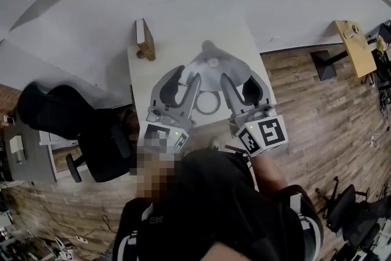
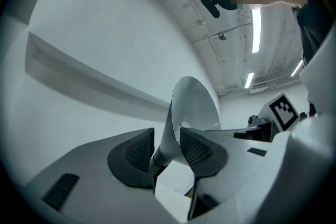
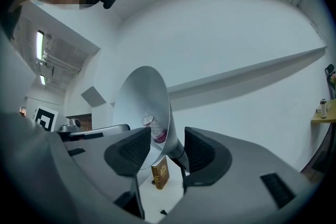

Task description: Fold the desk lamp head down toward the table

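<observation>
The lamp head [image 1: 211,63] stood raised over the white counter [image 1: 144,79] -- the left gripper [image 2: 167,145] had its jaws pinching the narrow end from the left; the right gripper [image 3: 168,152] pinched it from the right.

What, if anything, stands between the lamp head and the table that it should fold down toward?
Nothing visible does. Below the lamp head lies only the lamp's own ring base on the table; the book stands off at the far left corner.
</observation>
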The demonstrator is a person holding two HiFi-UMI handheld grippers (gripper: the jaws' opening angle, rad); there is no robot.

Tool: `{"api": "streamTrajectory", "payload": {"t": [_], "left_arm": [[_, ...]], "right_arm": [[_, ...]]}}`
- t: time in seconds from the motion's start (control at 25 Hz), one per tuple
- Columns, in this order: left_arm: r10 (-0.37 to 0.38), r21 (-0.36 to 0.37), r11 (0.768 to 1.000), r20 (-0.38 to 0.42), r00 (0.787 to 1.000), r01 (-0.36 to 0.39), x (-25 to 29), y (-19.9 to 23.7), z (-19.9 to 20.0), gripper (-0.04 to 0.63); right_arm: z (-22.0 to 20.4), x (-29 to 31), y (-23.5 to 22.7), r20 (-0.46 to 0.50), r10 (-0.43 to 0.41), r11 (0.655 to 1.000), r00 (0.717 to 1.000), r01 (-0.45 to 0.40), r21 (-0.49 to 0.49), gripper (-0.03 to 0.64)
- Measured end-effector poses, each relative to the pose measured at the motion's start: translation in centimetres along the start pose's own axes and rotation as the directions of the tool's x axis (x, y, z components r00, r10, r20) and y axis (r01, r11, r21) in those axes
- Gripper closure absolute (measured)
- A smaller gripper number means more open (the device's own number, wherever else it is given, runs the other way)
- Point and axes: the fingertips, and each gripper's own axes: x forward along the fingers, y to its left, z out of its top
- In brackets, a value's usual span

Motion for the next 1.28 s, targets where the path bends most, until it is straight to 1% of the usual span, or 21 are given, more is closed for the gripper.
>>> {"api": "streamTrajectory", "payload": {"t": [0.16,0.28,0.4,0.44,0.76,1.28], "left_arm": [[-0.003,0.005,1.0,-0.005,1.0,0.003,0.0,-0.2,-0.1,0.459],[-0.009,0.009,1.0,-0.007,1.0,0.009,0.2,-0.5,0.0,0.476],[-0.016,0.012,1.0,-0.005,1.0,0.016,0.2,-0.9,0.0,0.511],[-0.016,0.012,1.0,-0.004,1.0,0.016,0.2,-0.9,0.0,0.512],[-0.006,0.018,1.0,-0.004,1.0,0.006,-0.2,-0.8,-0.3,0.518],[0.014,0.02,1.0,-0.028,1.0,-0.014,-1.3,-1.1,-1.4,0.525]], "right_arm": [[-0.3,-0.1,-0.5,-0.007,-0.013,1.0,1.0,0.013,0.0,0.439],[-0.2,-0.2,-0.5,-0.008,0.0,1.0,1.0,0.0,0.0,0.482],[-0.2,-0.1,-0.1,-0.006,0.018,1.0,1.0,-0.018,-0.004,0.526],[-0.2,-0.1,-0.1,-0.007,0.018,1.0,1.0,-0.019,-0.008,0.531],[-0.6,-0.2,0.2,-0.026,0.019,0.999,0.999,-0.02,-0.033,0.531],[-1.8,-1.3,0.3,-0.061,-0.008,0.997,0.998,0.003,-0.074,0.54]]}}
